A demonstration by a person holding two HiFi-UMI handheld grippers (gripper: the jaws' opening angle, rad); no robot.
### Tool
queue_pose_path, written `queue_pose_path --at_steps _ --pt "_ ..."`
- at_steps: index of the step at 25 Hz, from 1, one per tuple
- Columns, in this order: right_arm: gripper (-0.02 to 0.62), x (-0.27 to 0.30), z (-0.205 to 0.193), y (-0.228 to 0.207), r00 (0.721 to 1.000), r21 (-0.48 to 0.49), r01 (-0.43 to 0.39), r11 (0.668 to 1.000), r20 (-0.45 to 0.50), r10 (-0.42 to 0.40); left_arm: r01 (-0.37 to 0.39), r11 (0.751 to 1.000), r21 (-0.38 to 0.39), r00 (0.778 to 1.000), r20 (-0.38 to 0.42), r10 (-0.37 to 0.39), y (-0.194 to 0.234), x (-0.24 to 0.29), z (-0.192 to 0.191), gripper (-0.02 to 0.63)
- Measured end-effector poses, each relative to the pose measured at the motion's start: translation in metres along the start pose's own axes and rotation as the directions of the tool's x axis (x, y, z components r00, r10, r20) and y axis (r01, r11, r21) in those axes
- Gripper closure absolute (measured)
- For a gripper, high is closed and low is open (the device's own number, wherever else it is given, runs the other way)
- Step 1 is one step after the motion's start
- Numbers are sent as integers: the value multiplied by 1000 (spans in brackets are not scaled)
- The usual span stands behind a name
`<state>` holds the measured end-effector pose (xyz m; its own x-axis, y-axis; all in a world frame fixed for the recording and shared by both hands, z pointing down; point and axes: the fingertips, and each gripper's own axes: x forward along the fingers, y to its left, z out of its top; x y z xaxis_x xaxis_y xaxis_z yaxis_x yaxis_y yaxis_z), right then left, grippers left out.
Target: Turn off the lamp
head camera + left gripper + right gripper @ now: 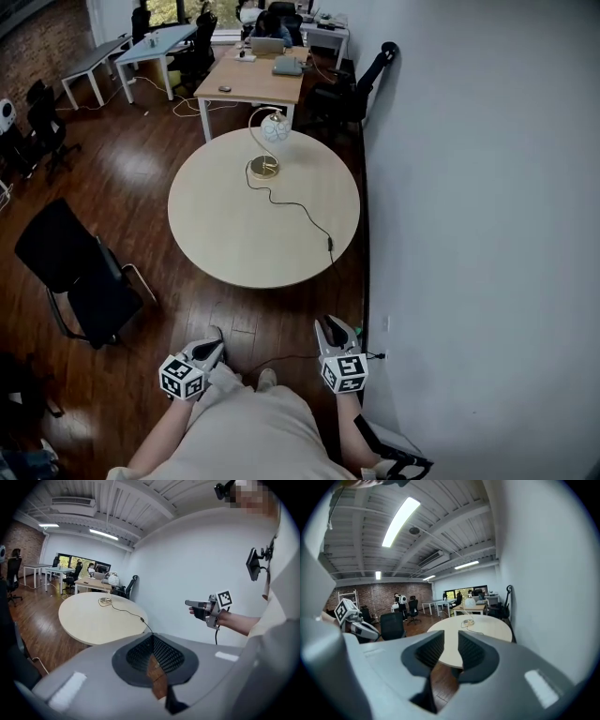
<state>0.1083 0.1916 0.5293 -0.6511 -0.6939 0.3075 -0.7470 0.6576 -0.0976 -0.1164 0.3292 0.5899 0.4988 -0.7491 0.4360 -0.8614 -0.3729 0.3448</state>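
The lamp has a white globe shade on a curved gold stem and stands at the far edge of the round pale table. Its black cord runs over the tabletop to an inline switch near the right rim. Both grippers hang short of the table, over the wooden floor. My left gripper is shut with nothing in it, its pads meeting at the tip. My right gripper is open and empty, its pads apart. The lamp and table lie straight ahead in the right gripper view.
A white wall runs close along the right, with a cable plugged in low by my right gripper. A black chair stands left of the table. Behind the table are a wooden desk, more desks, chairs and seated people.
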Motion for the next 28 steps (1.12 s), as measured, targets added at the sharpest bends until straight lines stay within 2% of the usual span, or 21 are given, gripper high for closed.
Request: queue_pose_path --at_steps 5,11,15,18,21,24,28 --pt "502 -8 5 -2 1000 -19 24 1000 1 -24 -29 1000 0 993 110 29 8 -8 38 620" --pt "502 5 9 18 999 -126 13 992 -39 -18 13 1000 24 992 123 -16 14 -14 51 620" --pt "502 37 40 34 1000 -164 9 986 -26 -14 24 999 48 988 154 -31 32 -19 69 620" --pt "502 51 38 54 996 -197 7 980 -90 -25 45 998 50 991 126 -51 45 -27 70 620" --pt "502 51 40 57 984 -254 46 966 -155 -88 85 995 45 992 91 -89 46 -26 67 620" --pt "526 53 46 55 973 -271 109 956 -166 -158 117 991 60 990 68 -121 46 -27 67 620" --pt "528 57 49 60 970 -256 127 958 -171 -174 140 988 66 988 51 -143 51 -29 66 620"
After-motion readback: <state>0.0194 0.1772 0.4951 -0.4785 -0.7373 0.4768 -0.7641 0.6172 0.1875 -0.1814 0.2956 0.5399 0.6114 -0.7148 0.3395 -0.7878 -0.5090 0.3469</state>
